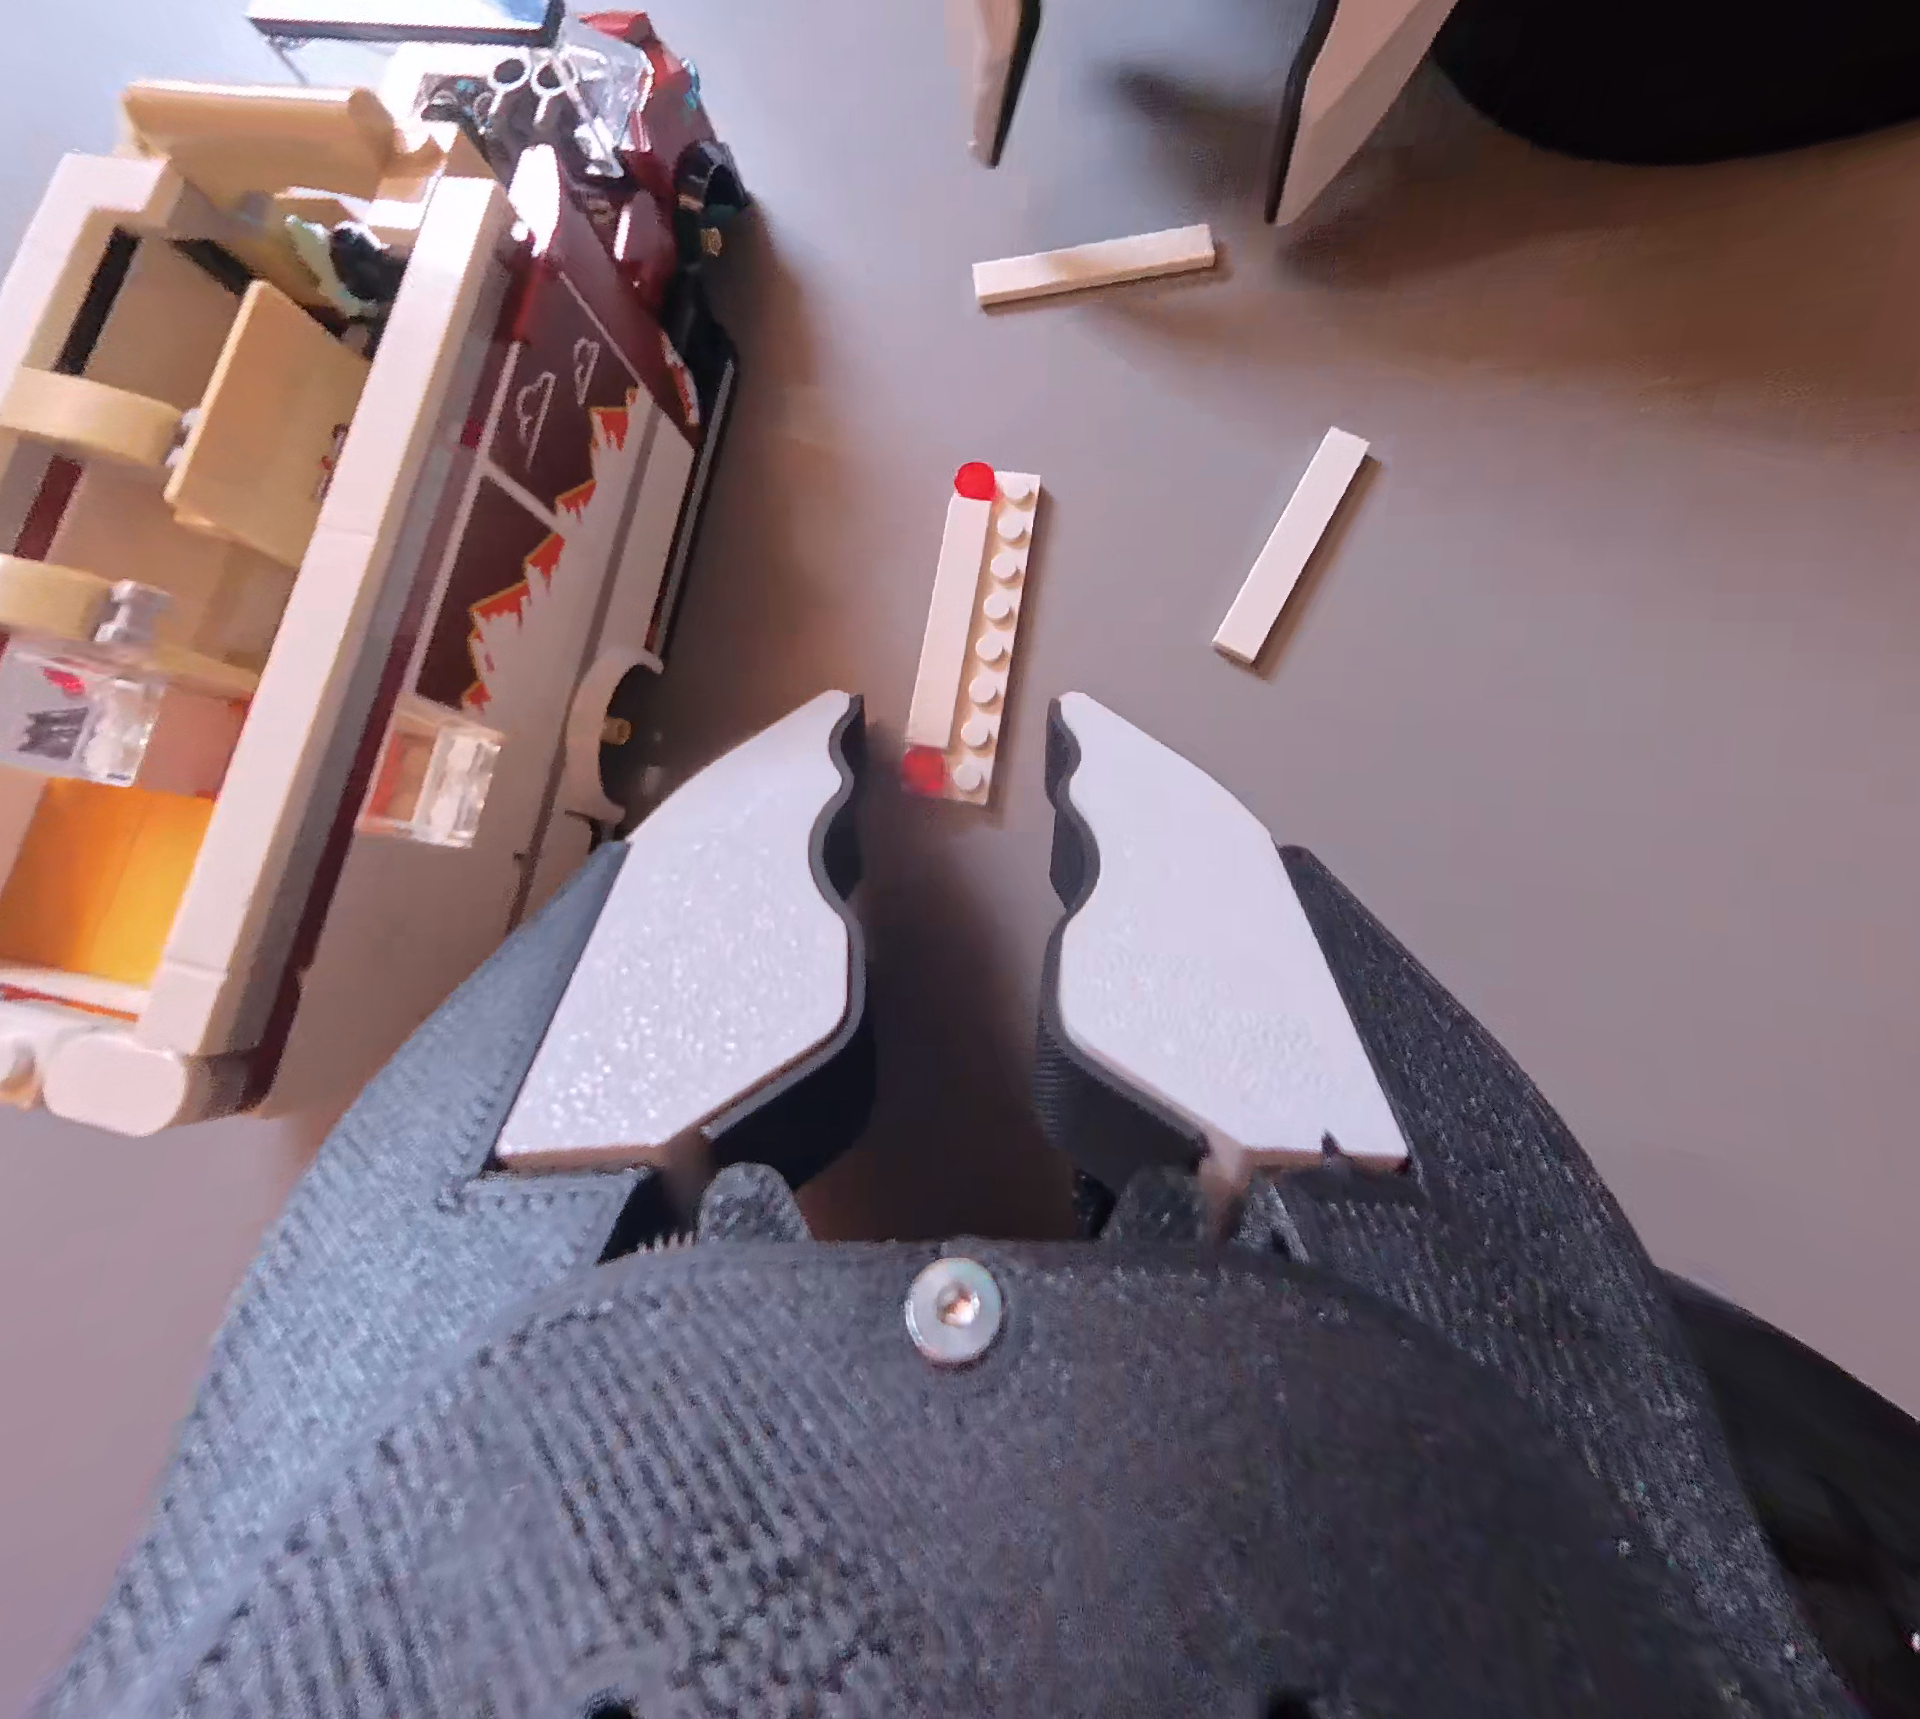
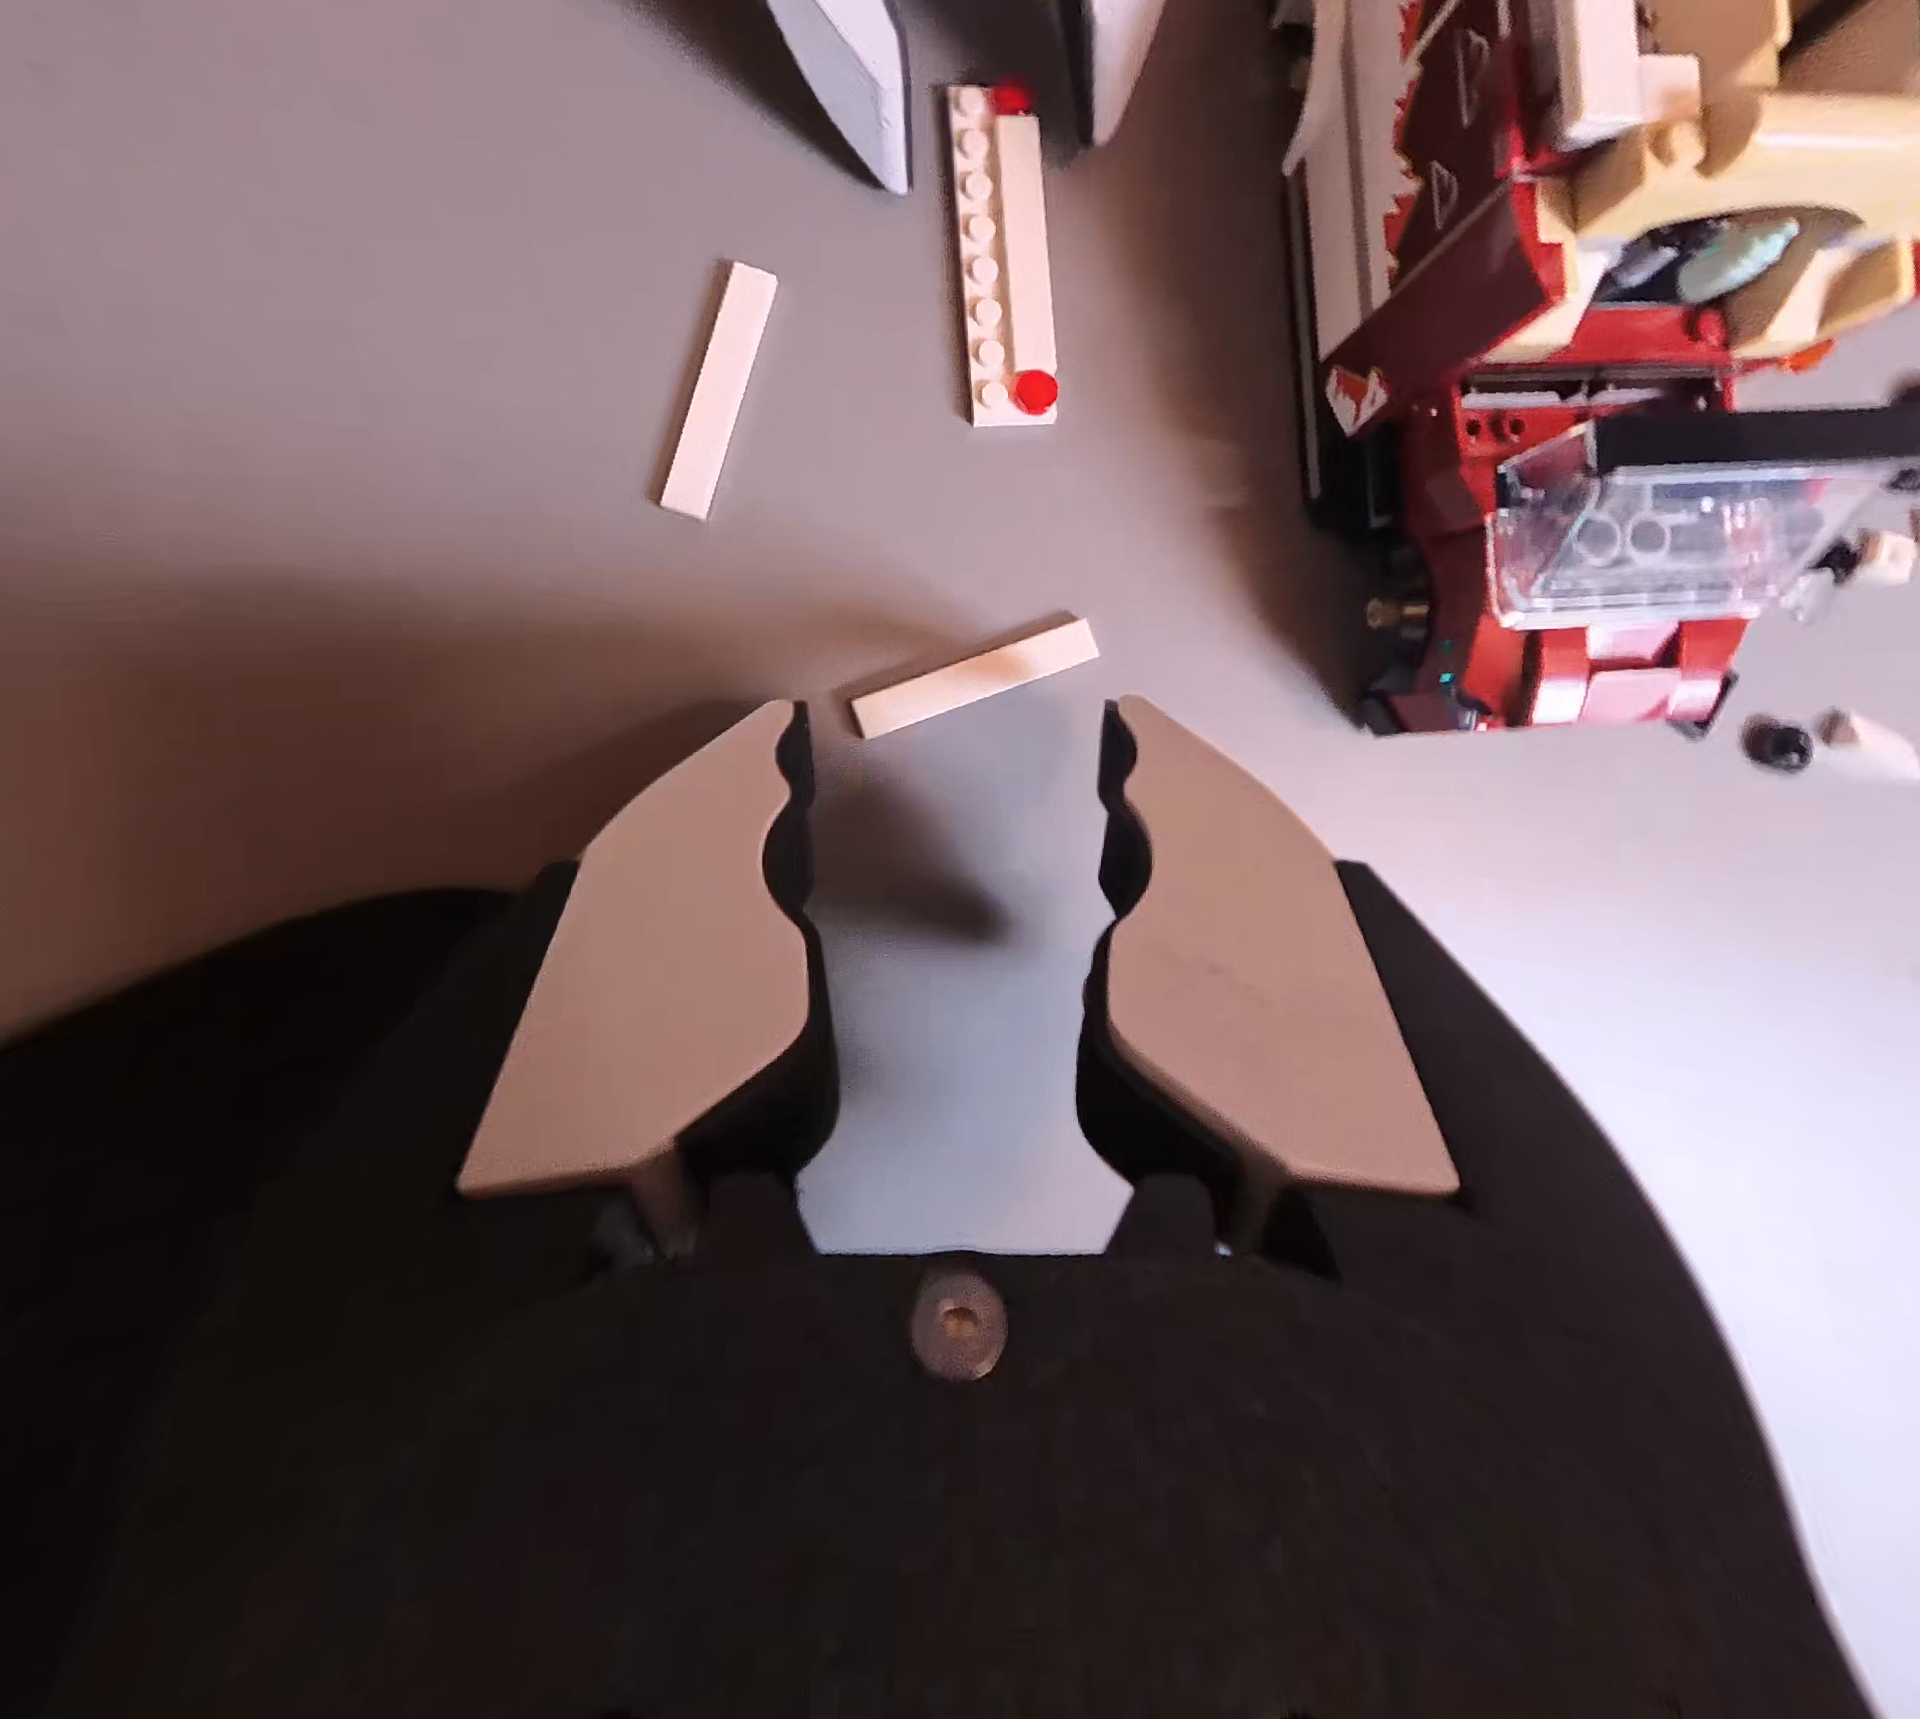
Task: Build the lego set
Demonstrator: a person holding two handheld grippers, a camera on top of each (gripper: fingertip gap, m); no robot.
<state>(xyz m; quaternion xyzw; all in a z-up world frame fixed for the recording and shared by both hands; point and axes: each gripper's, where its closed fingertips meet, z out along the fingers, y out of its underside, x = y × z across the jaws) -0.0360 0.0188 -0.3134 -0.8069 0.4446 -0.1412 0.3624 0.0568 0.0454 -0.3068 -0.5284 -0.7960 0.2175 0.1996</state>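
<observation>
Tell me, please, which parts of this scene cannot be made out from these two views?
- Brick-built vehicle: cut off by the left edge of the left wrist view, right edge of the right wrist view.
- Table under each gripper: hidden by its black body.
- Small loose bits beside the vehicle: blurred, too small to identify.

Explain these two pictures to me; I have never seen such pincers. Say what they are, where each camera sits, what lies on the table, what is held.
No robot: a person holds two hand-held two-finger grippers, each carrying a camera looking along its fingers. The left gripper stands open over a long white studded brick plate with red round studs. The right gripper stands open just short of a cream flat tile. Another white flat tile lies loose on the grey table, beside a dark red and cream toy brick vehicle. Nothing is held.
</observation>
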